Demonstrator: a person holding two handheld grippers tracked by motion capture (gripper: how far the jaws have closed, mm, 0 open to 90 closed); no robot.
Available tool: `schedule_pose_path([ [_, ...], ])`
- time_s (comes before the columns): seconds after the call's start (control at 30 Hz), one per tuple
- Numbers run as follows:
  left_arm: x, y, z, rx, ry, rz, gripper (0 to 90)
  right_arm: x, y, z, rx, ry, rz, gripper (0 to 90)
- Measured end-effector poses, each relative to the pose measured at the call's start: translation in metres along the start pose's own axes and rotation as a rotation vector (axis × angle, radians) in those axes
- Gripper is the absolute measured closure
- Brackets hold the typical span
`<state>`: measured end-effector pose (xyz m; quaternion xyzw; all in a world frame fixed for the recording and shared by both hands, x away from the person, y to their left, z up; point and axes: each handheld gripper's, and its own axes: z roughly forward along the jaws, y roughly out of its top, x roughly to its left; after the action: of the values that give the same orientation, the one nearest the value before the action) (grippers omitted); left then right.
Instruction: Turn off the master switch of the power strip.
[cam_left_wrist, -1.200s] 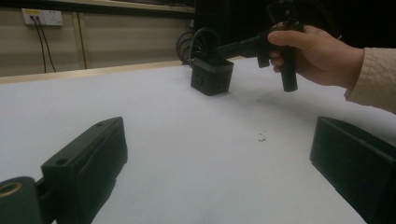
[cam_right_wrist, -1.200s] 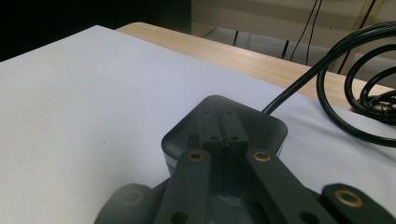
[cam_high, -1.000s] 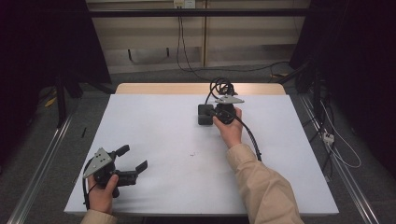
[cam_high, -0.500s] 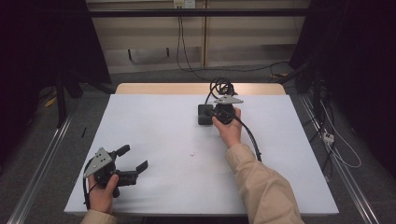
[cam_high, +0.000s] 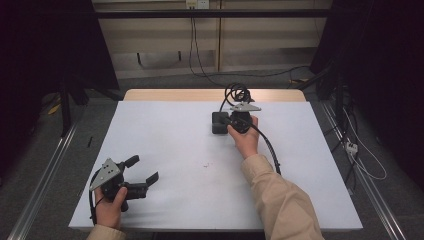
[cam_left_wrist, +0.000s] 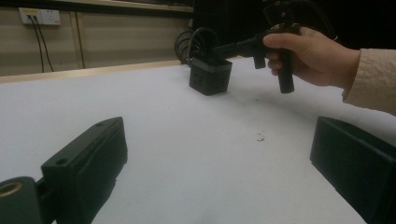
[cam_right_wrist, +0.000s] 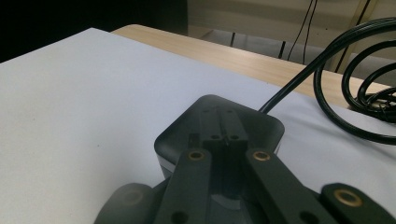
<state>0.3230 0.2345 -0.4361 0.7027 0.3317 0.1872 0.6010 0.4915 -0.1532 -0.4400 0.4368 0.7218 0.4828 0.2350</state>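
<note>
A black cube-shaped box (cam_high: 218, 123) (cam_left_wrist: 210, 75) sits on the white table (cam_high: 170, 135) at the far middle. Its black cable (cam_high: 236, 92) (cam_right_wrist: 359, 88) lies coiled behind it. My right gripper (cam_high: 224, 120) (cam_right_wrist: 223, 134) is over the box's top (cam_right_wrist: 261, 125). The jaws are shut together, with their tips on or just above that top face and nothing between them. In the left gripper view the right hand (cam_left_wrist: 313, 56) holds that gripper (cam_left_wrist: 214, 49) above the box. My left gripper (cam_high: 144, 169) (cam_left_wrist: 219, 135) is at the front left, open wide and empty.
A small speck (cam_high: 205, 165) (cam_left_wrist: 260, 136) lies on the table between the two grippers. A bare wooden strip (cam_high: 210, 95) runs along the table's far edge. Cables and a wall socket (cam_left_wrist: 39, 17) are behind the table.
</note>
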Motion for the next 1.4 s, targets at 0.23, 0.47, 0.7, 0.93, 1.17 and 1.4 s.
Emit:
schedule_pose_path([
  [0.23,-0.0004,-0.0003,0.001,0.0,-0.005,-0.002,3.7,-0.0003,0.0,0.0001,0.001,0.003,0.002,90.0],
  [0.47,-0.0007,-0.0002,0.0008,0.001,-0.005,0.002,3.7,-0.0007,0.0,0.0001,0.001,0.004,0.011,90.0],
  [0.7,-0.0007,-0.0002,0.0009,0.002,-0.004,0.001,3.7,0.0005,0.0004,0.0002,0.004,-0.002,0.001,90.0],
  [0.93,-0.0008,-0.0004,0.0009,0.003,-0.003,0.002,3.7,0.0031,0.0006,0.0011,0.016,-0.002,-0.006,90.0],
  [1.17,0.0002,-0.0002,-0.0003,0.001,0.003,0.001,3.7,0.0026,0.0,0.0008,0.008,0.002,-0.008,90.0],
  [1.4,0.0003,0.0003,-0.0003,-0.003,0.001,-0.002,3.7,0.0035,-0.0009,0.0003,-0.001,-0.005,-0.01,90.0],
])
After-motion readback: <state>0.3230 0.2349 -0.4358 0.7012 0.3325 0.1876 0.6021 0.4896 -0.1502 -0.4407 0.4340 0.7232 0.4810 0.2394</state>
